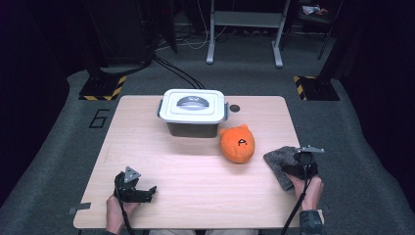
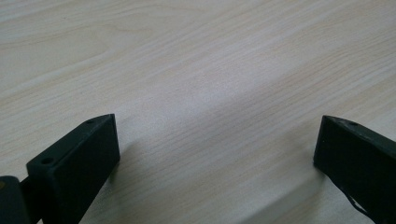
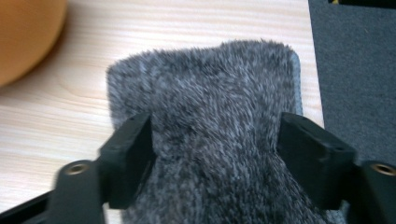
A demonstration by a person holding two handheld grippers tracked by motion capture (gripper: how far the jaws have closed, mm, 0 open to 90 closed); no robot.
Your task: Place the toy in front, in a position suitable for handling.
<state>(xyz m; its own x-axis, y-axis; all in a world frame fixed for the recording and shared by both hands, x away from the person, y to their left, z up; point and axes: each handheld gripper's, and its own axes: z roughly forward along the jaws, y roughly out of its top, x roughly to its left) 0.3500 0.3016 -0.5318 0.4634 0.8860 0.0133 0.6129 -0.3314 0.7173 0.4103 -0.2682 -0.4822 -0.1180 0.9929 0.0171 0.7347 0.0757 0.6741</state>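
A dark room surrounded the scene, with grey carpet (image 1: 58, 132), black-and-yellow hazard strips at two stand bases (image 1: 103, 89) and a white metal frame (image 1: 244, 29) at the back. A "6" (image 1: 98, 118) was marked on the floor left of the desk. The pale wood desk (image 1: 161, 161) carried a grey box with a white lid (image 1: 193, 108) near its far edge; the wording on the handle was too small to read. Just right of it sat an orange plush (image 1: 238, 143) with a black mark like an "A". A fuzzy grey cloth (image 3: 205, 121) lay near the right edge, and the right tool (image 3: 215, 140) stood open with its jaws either side of it. The left tool (image 2: 215, 149) rested open over bare wood.
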